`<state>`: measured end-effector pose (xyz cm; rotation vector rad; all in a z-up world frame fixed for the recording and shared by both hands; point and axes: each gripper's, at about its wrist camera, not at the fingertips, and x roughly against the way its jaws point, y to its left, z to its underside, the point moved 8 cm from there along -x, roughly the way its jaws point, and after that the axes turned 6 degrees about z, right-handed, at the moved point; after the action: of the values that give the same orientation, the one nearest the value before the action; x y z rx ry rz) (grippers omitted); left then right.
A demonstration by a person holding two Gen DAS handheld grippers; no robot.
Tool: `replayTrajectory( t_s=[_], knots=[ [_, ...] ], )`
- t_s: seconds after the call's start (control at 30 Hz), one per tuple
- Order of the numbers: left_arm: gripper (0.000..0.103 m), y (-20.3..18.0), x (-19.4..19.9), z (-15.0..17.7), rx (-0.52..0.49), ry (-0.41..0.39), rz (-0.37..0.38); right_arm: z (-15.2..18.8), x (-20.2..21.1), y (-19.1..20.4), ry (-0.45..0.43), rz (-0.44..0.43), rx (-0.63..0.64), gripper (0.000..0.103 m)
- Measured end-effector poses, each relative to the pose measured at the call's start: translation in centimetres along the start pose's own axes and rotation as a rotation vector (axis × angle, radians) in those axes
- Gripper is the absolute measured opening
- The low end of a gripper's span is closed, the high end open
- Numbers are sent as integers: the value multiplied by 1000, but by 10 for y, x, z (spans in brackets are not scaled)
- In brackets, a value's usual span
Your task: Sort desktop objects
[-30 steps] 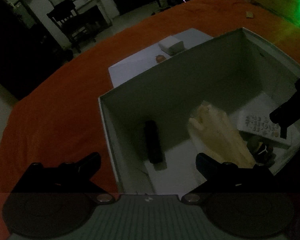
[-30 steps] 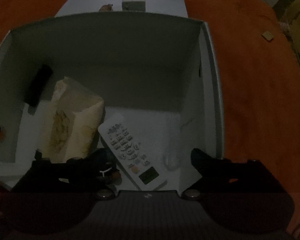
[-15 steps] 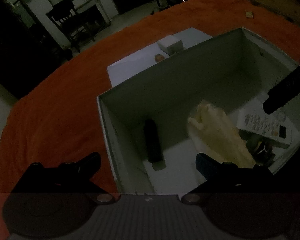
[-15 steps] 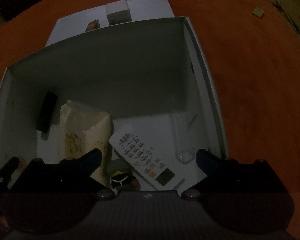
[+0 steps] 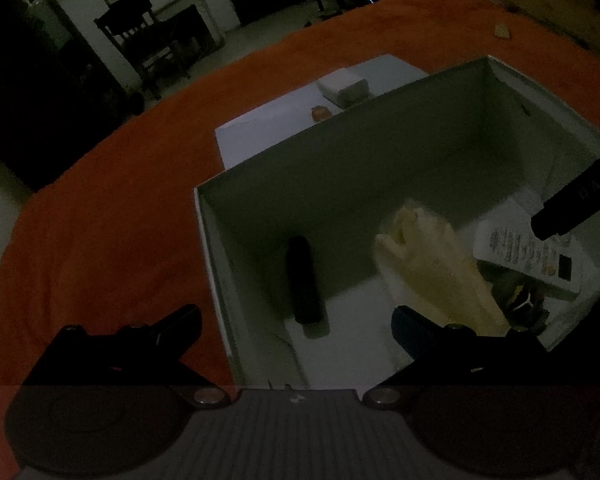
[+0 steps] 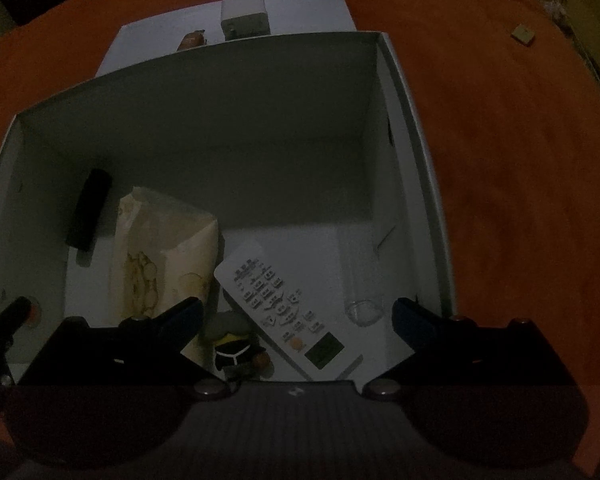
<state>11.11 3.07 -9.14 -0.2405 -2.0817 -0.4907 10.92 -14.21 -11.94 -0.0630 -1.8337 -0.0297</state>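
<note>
Right now both grippers are hanging over a white box (image 6: 416,128) sitting on an orange cloth (image 6: 520,168). R gripper (image 6: 298,312) is pointing steeply down w/ jaws spread wide, having just been opening, nothing btwn them. Below it, on the box floor, a white remote (image 6: 284,304) is lying diagonally, a clear glass (image 6: 362,280) just beside it, a tan snack bag (image 6: 164,256) on the other side, a small dark toy (image 6: 236,350) near the remote's lower end. A black cylinder (image 5: 304,280) is leaning on the wall further left. L gripper (image 5: 296,320) is hovering at the box's near corner, jaws apart, empty. Behind the box, a white lid (image 5: 276,128) is carrying a small white block (image 5: 344,86).
</note>
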Motion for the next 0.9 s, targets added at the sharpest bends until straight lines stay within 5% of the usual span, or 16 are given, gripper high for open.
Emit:
replayTrajectory(
  t_s=[0.9],
  knots=[
    [103, 4, 2, -3, 121, -16, 62, 0, -1, 4, -3, 13, 24, 103]
  ],
)
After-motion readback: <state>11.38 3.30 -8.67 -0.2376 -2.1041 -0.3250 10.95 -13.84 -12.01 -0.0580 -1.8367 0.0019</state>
